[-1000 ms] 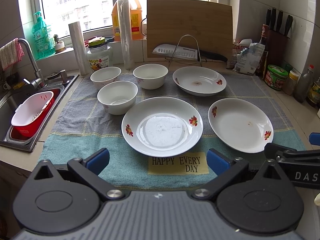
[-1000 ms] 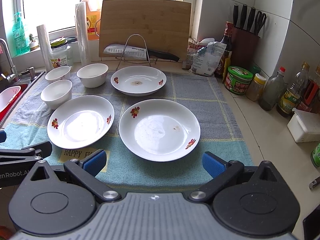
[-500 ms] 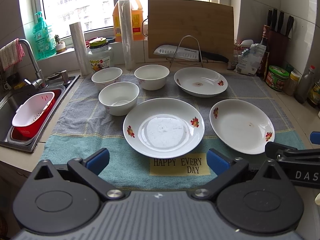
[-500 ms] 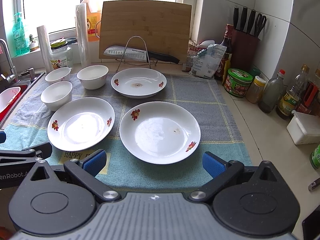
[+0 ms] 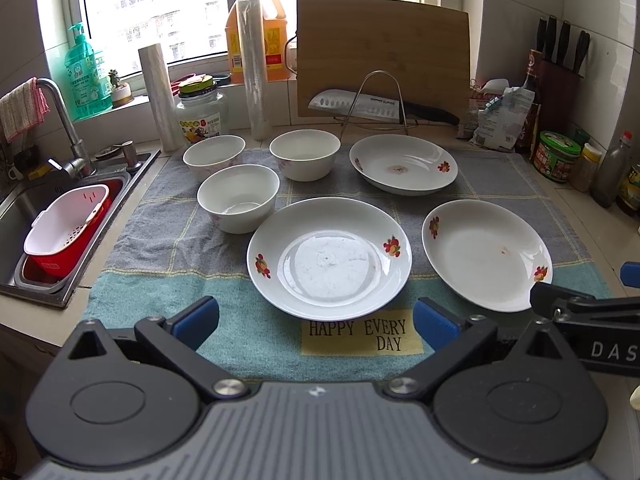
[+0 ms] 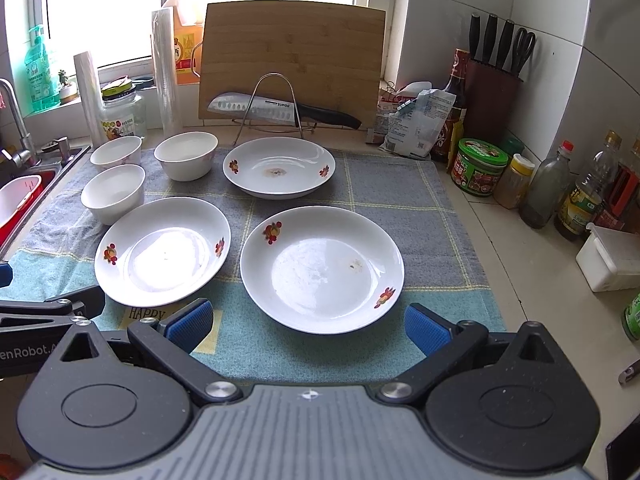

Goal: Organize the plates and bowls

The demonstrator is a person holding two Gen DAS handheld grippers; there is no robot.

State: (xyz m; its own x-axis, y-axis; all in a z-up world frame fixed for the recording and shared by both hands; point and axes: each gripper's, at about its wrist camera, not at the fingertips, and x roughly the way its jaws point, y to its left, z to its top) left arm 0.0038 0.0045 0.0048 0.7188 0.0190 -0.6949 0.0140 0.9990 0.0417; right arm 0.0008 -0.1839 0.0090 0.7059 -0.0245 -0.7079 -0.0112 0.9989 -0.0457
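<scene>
readable text: yellow patch on the towel (image 5: 362, 332) says "happy every day"; in the right wrist view only "happy" (image 6: 146, 314) shows past the near-left plate. knife blade (image 6: 256, 109) on the wire rack is marked "supor". the right hand-held gripper's body, seen at the edge of the left wrist view, shows "das"; the left one, seen at the edge of the right wrist view, shows "enrobot.a". jar and bottle labels are too small to read.

left hand-held gripper (image 5: 316, 320): jaws spread wide, blue pads apart, holding nothing, above the near edge of the towel and facing the near-left plate (image 5: 329, 256).
right hand-held gripper (image 6: 308, 322): jaws likewise wide apart, empty, facing the near-right plate (image 6: 322, 268).

task items, all on the towel on the surface: near-left and near-right plates side by side, not touching; far plate (image 6: 279, 167) behind them, brown smear at its centre, just before the wire rack (image 6: 276, 100). three bowls to the left: front bowl (image 5: 238, 197) just beside the near-left plate's rim, back-left bowl (image 5: 214, 156) and back-right bowl (image 5: 305, 154) behind it. nothing stacked.

vs the frame 1.0 s ago: dishes sit a little lower in both views, same arrangement; both grippers have the same wide opening. slight camera shift only.
</scene>
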